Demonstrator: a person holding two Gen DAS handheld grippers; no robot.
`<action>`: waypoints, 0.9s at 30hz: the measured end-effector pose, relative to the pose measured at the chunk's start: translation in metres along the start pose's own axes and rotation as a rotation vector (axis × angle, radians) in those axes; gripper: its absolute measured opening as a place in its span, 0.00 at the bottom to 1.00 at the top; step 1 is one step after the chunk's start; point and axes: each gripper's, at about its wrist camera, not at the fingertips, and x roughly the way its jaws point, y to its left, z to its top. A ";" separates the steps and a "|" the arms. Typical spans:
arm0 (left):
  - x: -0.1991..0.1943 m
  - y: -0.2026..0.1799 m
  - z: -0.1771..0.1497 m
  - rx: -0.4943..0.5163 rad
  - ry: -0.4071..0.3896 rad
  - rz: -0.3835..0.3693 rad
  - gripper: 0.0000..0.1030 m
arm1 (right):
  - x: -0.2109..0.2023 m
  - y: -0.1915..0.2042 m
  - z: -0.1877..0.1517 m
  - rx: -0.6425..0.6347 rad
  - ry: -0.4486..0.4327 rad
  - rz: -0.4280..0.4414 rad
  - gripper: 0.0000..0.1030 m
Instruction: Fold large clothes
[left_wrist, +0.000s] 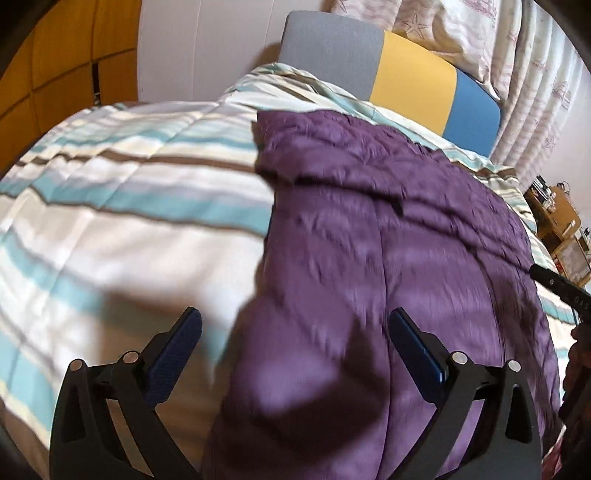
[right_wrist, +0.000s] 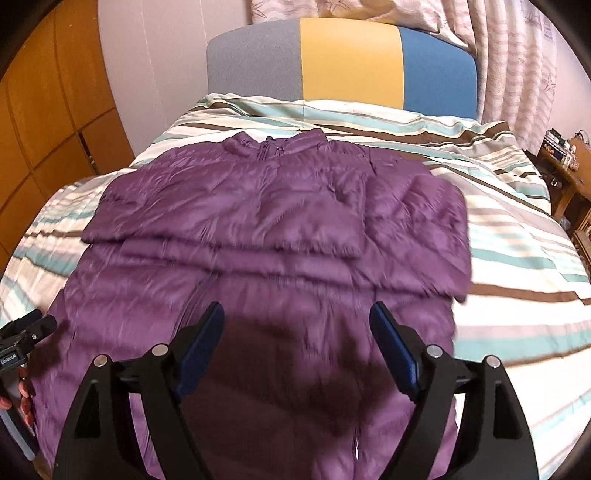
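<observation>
Your left gripper (left_wrist: 295, 325) and right gripper (right_wrist: 297, 319) both hang released above the purple jacket (right_wrist: 266, 221), collar at 12 o'clock on the bed (right_wrist: 517, 221).

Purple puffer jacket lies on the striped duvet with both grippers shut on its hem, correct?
Not quite. The purple puffer jacket does lie on the striped duvet, but the left gripper and right gripper are open, holding nothing, as both wrist views show.
</observation>
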 end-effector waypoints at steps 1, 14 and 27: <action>-0.002 -0.001 -0.006 0.003 0.002 0.007 0.97 | -0.006 0.000 -0.006 -0.001 0.002 0.003 0.78; -0.038 0.004 -0.055 0.050 -0.008 0.031 0.97 | -0.066 -0.028 -0.078 0.037 0.018 0.020 0.78; -0.054 0.011 -0.083 0.058 0.015 -0.025 0.68 | -0.100 -0.098 -0.167 0.176 0.189 0.056 0.69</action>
